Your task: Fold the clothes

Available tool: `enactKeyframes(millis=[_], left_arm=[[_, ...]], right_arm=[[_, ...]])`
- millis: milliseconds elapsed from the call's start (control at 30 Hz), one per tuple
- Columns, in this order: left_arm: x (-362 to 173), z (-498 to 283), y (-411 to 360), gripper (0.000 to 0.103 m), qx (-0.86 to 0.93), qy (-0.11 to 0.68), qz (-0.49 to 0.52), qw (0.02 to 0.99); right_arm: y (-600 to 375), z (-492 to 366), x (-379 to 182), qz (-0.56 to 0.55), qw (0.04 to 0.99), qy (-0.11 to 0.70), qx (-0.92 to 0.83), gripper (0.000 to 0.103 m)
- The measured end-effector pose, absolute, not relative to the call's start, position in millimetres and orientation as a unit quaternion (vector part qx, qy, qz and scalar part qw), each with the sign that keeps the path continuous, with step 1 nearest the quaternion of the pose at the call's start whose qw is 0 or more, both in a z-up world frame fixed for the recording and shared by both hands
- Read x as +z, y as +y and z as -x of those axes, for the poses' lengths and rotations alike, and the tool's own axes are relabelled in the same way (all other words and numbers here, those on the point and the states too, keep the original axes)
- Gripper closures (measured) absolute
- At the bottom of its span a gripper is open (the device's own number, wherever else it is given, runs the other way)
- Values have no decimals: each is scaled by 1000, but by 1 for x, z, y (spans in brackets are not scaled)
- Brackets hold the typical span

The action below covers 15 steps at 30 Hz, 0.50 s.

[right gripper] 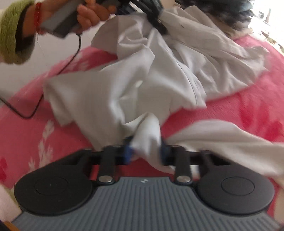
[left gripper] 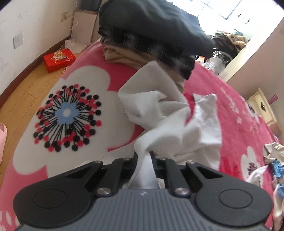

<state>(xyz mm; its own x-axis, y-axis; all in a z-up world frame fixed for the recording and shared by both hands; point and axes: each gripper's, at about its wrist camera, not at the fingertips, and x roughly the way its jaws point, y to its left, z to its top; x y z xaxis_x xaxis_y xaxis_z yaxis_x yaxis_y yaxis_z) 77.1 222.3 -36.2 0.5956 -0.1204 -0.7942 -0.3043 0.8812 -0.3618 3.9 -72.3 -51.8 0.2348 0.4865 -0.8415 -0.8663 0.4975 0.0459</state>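
I see the left gripper (left gripper: 144, 154) clamped on a bunched fold of the white garment (left gripper: 170, 120); the cloth is drawn into a tight twist between its fingers and runs back between them toward the camera. From that pinch the garment spreads forward in crumpled folds across the pink floral blanket (left gripper: 236, 99) on the bed. Just behind the garment, a stack of folded clothes (left gripper: 150, 40) rests on the blanket: a dark item on top, a striped grey layer below it, tan cloth at the base. One raised corner of the white garment overlaps the front of that stack. A red box (left gripper: 59, 59) lies on the wooden floor beside the bed, and a loose heap of other clothing (left gripper: 273, 160) sits at the right edge of the blanket.

In the right wrist view, which is blurred, I see the right gripper (right gripper: 145, 153) closed on another bunched part of the white garment (right gripper: 142, 80), with cloth pinched between its blue-tipped fingers. The garment lies rumpled on the blanket (right gripper: 248, 110) ahead of it. At the top left, the person's hand (right gripper: 92, 14), with a green fuzzy cuff (right gripper: 12, 35), holds the handle of the other gripper, which meets the far part of the same garment.
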Motion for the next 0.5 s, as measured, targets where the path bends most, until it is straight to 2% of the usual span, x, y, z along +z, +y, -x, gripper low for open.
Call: enactKeyframes(millis=[233,500], left_arm=[[-8,-49,211,95,6,439,277,855],[19,1,152,92,-137,437,272,846]], right_arm=[[-152,36,-30,294,791,419,335,96],[-269,63,46,293,862,383,154,99]])
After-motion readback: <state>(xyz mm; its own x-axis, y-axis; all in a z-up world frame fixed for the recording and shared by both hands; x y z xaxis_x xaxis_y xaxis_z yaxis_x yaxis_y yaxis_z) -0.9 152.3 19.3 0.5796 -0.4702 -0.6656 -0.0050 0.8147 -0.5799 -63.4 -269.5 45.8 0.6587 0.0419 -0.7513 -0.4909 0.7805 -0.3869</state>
